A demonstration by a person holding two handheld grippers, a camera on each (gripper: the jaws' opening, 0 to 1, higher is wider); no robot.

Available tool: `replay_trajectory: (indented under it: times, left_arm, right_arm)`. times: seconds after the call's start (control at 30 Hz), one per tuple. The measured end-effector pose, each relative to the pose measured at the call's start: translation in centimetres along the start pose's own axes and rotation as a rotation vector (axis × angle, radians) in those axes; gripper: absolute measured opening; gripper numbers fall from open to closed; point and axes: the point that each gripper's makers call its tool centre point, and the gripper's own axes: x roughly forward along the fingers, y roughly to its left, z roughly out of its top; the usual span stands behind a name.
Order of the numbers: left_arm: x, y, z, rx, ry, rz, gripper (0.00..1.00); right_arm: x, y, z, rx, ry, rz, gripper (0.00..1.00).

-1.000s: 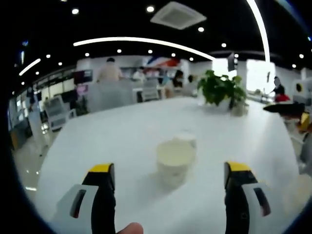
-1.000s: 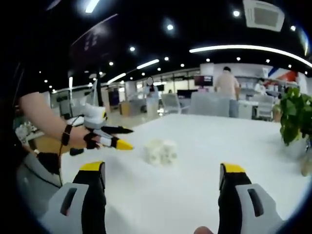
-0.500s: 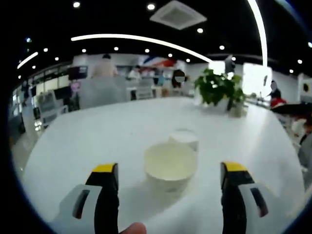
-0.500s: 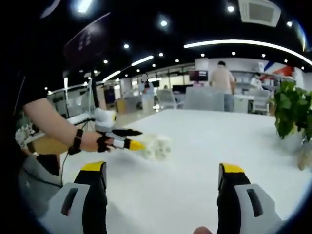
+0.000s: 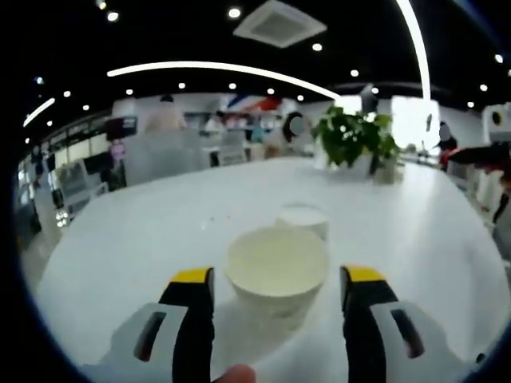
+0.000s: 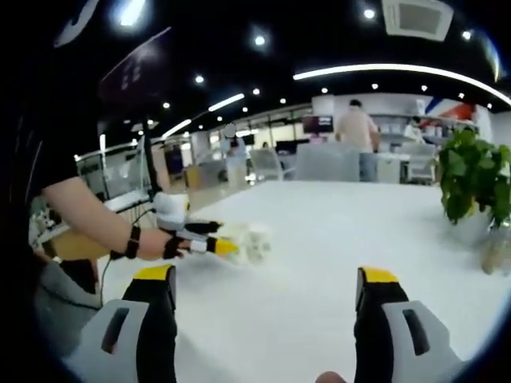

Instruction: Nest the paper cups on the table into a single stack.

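An upright white paper cup (image 5: 277,267) stands on the white table (image 5: 120,239), directly between the yellow-tipped jaws of my left gripper (image 5: 277,281). The jaws flank its rim closely on both sides, with a thin gap on each, so the gripper is open. A second paper cup (image 5: 303,219) stands just behind it, slightly to the right. In the right gripper view the left gripper (image 6: 214,244), held by a hand, reaches in among the blurred cluster of cups (image 6: 254,242). My right gripper (image 6: 265,279) is open over bare table (image 6: 335,231) with nothing between its jaws.
A potted green plant (image 5: 351,140) stands at the far right of the table, also seen as the plant (image 6: 471,179) in the right gripper view. People, chairs and desks are in the background beyond the table's far edge. The person's forearm (image 6: 88,215) comes in from the left.
The left gripper has moved forward so the near cup now sits between its jaws, and the jaws have narrowed. In the right gripper view the left gripper has reached the cups.
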Motion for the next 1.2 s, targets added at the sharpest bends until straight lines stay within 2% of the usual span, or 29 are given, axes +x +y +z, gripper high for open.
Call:
replay_trajectory:
  times: [0.37,0.53,0.93,1.07,1.13,1.2]
  left_arm:
    - [0.1,0.8,0.0,-0.04,-0.054,0.013,0.53]
    - [0.1,0.1,0.2,0.014,-0.075,-0.017,0.45]
    - [-0.9,0.1,0.6,0.018,-0.083,-0.031,0.42]
    - [-1.6,0.4,1.5,0.026,-0.089,-0.02,0.41]
    - [-2.0,0.6,2.1,-0.008,-0.096,-0.024,0.41]
    - [-2.4,0.7,2.7,-0.007,-0.098,-0.023,0.41]
  right_arm:
    - [-0.5,0.2,-1.1,0.011,0.034,-0.006,0.91]
    - [-0.4,0.7,-1.3,0.005,0.041,0.009,0.9]
    - [-0.6,1.3,-1.5,-0.006,0.062,0.028,0.9]
    - [-0.6,1.4,-1.3,-0.005,0.064,0.024,0.9]
    - [-0.6,1.6,-1.6,-0.01,0.08,0.034,0.9]
    - [-0.6,2.3,-1.4,-0.023,0.081,0.055,0.9]
